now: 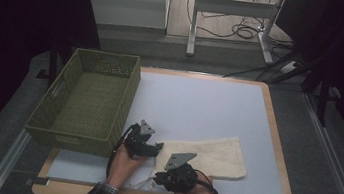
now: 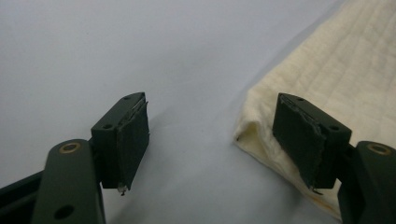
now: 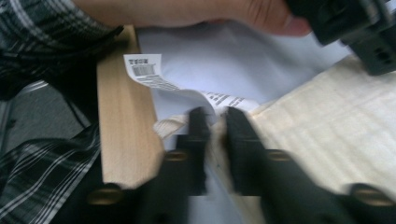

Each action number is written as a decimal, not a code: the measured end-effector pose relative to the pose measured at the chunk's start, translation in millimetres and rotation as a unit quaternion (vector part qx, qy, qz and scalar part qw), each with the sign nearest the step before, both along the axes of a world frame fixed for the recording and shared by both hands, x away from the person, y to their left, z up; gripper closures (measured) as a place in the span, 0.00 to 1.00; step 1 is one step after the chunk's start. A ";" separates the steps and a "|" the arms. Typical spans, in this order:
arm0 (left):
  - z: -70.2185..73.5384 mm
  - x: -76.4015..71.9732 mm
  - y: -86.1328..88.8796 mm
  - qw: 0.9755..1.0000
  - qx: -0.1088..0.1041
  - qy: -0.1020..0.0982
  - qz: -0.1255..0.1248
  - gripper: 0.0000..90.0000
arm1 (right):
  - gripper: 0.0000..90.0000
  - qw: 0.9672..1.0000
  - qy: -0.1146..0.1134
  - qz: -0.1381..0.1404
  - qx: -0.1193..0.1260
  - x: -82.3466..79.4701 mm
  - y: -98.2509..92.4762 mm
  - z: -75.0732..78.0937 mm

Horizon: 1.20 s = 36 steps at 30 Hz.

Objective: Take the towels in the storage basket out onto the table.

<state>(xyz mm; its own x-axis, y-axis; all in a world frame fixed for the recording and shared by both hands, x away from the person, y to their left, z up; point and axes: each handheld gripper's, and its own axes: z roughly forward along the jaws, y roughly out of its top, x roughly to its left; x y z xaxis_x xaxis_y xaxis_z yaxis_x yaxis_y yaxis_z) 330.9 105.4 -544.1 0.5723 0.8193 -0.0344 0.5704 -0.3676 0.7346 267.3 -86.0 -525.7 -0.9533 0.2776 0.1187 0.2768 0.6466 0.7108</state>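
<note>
A cream quilted towel (image 1: 212,155) lies folded on the blue-grey mat (image 1: 199,105), near the front. My left gripper (image 1: 157,148) rests at the towel's left end. In the left gripper view it (image 2: 210,121) stands open, with bare mat between the jaws and the towel's folded corner (image 2: 336,70) against the right jaw. My right gripper (image 1: 157,177) is at the towel's front-left corner, pointing toward the table's front edge. Its jaws (image 3: 217,116) show blurred, a narrow gap apart, with the towel's hem (image 3: 336,121) in the gap. A white care label (image 3: 154,79) hangs from that corner.
A green woven basket (image 1: 84,100) stands on the mat's left side, close to my left hand. The wooden table edge (image 3: 123,116) runs just past the right gripper's tips. The person's plaid sleeves come in at the front. A desk frame and cables lie beyond the table.
</note>
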 end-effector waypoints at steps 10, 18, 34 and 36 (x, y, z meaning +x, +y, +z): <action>-0.5 0.9 3.5 1.000 -0.012 0.006 -0.022 0.42 | 0.71 0.999 -0.035 -0.018 -0.026 -7.6 7.6 -6.2; -0.4 -1.4 1.1 0.998 -0.041 0.017 -0.053 0.84 | 0.94 0.997 -0.059 -0.023 -0.038 -10.1 6.2 -5.8; 22.3 2.7 -4.8 0.996 -0.054 -0.015 -0.073 0.97 | 0.95 0.998 -0.046 -0.043 0.010 -3.1 -16.8 10.5; 27.4 5.0 -7.4 0.995 -0.058 -0.018 -0.079 0.97 | 0.95 0.998 -0.049 -0.048 0.015 -1.6 -23.0 13.9</action>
